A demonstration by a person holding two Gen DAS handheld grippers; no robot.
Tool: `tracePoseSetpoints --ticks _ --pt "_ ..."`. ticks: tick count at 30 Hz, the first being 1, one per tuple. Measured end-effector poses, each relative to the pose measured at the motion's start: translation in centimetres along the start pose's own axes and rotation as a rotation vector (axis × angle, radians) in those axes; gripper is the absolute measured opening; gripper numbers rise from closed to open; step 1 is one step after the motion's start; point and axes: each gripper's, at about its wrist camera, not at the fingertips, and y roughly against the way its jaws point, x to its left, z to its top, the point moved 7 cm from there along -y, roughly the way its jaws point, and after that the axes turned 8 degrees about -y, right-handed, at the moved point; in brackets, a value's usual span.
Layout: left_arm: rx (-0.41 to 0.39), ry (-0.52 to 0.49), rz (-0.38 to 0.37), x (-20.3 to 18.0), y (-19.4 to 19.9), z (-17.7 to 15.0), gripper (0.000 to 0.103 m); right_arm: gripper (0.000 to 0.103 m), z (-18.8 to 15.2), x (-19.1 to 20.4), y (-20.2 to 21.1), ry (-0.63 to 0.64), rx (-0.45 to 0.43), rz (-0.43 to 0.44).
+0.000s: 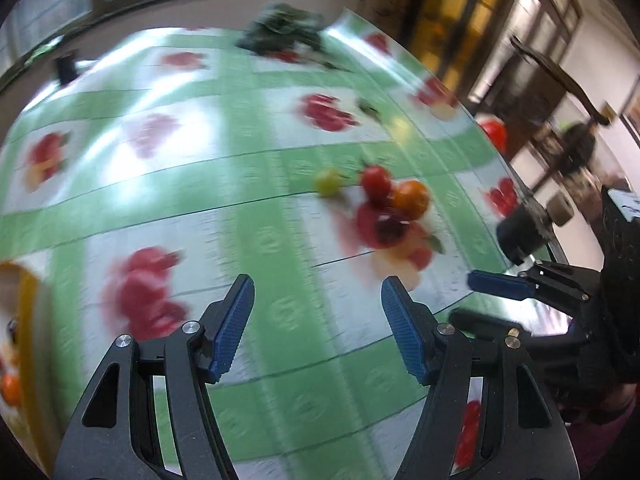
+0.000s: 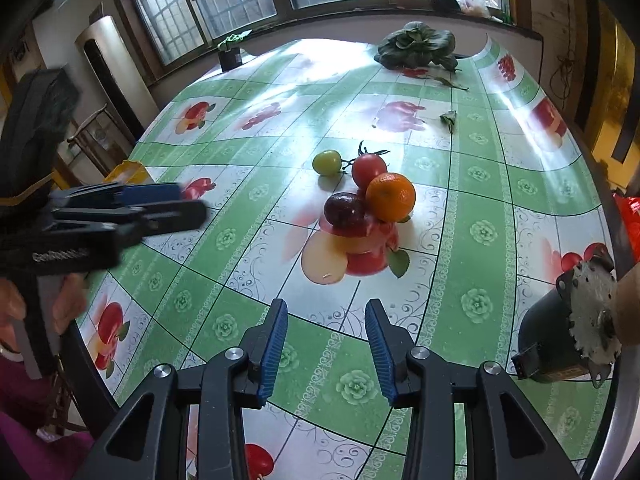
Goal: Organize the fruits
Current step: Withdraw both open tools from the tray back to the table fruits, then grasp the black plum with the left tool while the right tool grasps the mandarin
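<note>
Well ahead of the right hand-held gripper (image 2: 326,346) sits the fruit cluster (image 2: 366,192).

Fruits (image 2: 362,192) mid-table (image 2: 480,184); greens (image 2: 416,50) behind (far edge), motor (image 2: 560,336) right.

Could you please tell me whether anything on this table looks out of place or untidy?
A torn green leaf lies alone on the tablecloth, apart from the leafy vegetable at the far edge. The fruits sit clustered together, nothing spilled.
</note>
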Motion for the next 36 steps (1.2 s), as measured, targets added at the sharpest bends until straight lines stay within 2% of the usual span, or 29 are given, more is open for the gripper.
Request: tracePoseSetpoints --ticks 4,17,19,21,23,28,30,33,36 --pt "0.037 -0.061 -0.019 -2.1 -2.9 1.6 0.066 0.039 -0.1 -0.6 0.0 -0.011 -0.004 0.018" --pt "0.041 -0.083 -0.039 -3.8 -7.8 4.2 0.066 0.040 0.7 -2.2 -0.8 -0.031 -0.002 0.017" --pt "0.026 -0.088 -0.037 -3.7 -7.9 4.5 0.060 0.040 0.9 -2.3 -0.9 -0.031 -0.002 0.017" --pt "0.021 -0.103 -0.047 -3.9 -7.9 4.6 0.039 0.040 1.2 -2.2 -1.0 -0.029 -0.003 0.020" --pt "0.026 -0.106 -0.086 -4.2 -7.7 4.4 0.031 0.040 1.4 -2.2 -1.2 -0.028 -0.004 0.015" --pt "0.030 -0.140 -0.072 -4.5 -6.9 3.5 0.029 0.040 2.4 -2.5 -1.7 -0.024 -0.013 -0.017" --pt "0.022 -0.138 -0.024 -3.8 -6.4 3.2 0.029 0.040 3.0 -2.5 -2.1 -0.007 -0.015 -0.045" --pt "0.018 -0.097 -0.014 -2.1 -5.6 2.6 0.029 0.041 4.2 -2.5 -2.7 0.027 -0.024 -0.113" --pt "0.011 -0.076 0.013 -0.7 -4.9 2.0 0.029 0.041 5.3 -2.7 -3.0 0.043 -0.030 -0.125"
